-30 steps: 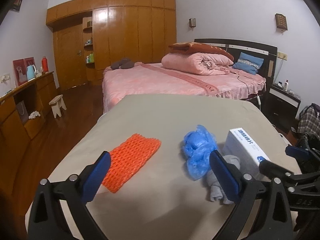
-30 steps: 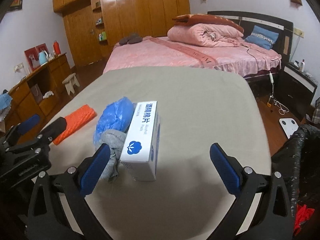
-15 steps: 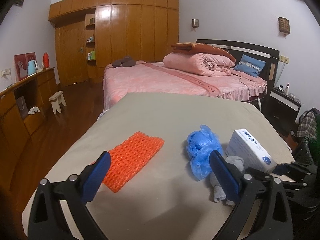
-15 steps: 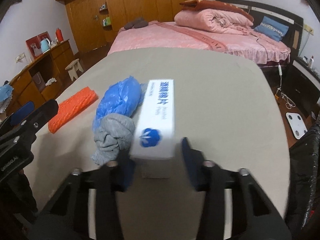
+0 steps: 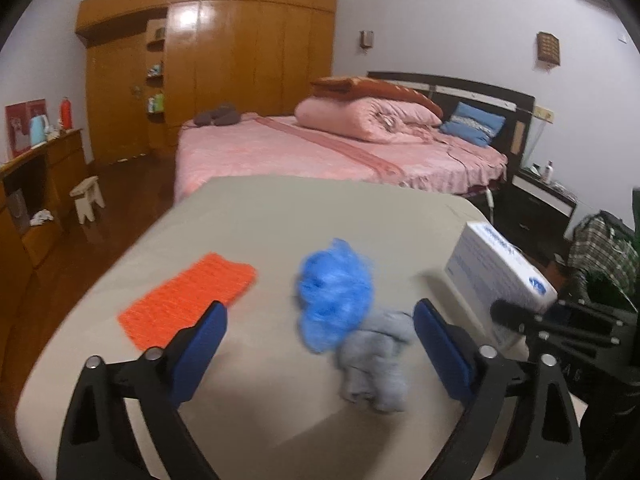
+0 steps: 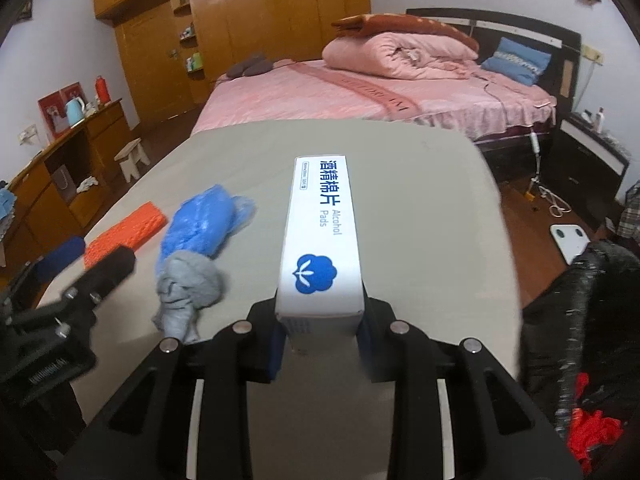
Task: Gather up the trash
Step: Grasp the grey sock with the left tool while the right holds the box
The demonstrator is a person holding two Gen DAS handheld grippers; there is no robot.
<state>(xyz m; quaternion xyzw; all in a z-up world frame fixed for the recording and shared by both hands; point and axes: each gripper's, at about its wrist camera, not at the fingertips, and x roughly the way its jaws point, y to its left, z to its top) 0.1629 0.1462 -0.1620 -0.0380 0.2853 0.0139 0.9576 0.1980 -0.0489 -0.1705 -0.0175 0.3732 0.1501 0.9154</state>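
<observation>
My right gripper (image 6: 320, 340) is shut on the near end of a white alcohol-pads box (image 6: 322, 236), held above the beige table (image 6: 420, 200); the box also shows in the left wrist view (image 5: 496, 268). My left gripper (image 5: 320, 348) is open and empty, low over the table. A crumpled blue plastic cover (image 5: 334, 292) and a grey cloth wad (image 5: 376, 364) lie between its fingers. An orange foam net (image 5: 188, 300) lies to the left. In the right wrist view the blue cover (image 6: 202, 226), grey wad (image 6: 186, 288) and orange net (image 6: 126, 234) lie left of the box.
A black trash bag (image 6: 580, 320) with red scraps inside hangs open at the table's right edge. A pink bed (image 5: 320, 152) stands beyond the table. A wooden cabinet (image 5: 32, 196) and small stool (image 5: 86, 198) stand on the left. A white scale (image 6: 570, 240) lies on the floor.
My right gripper closed on the alcohol-pads box and lifted it off the table. My left gripper shifted so the blue cover and grey wad sit between its fingers.
</observation>
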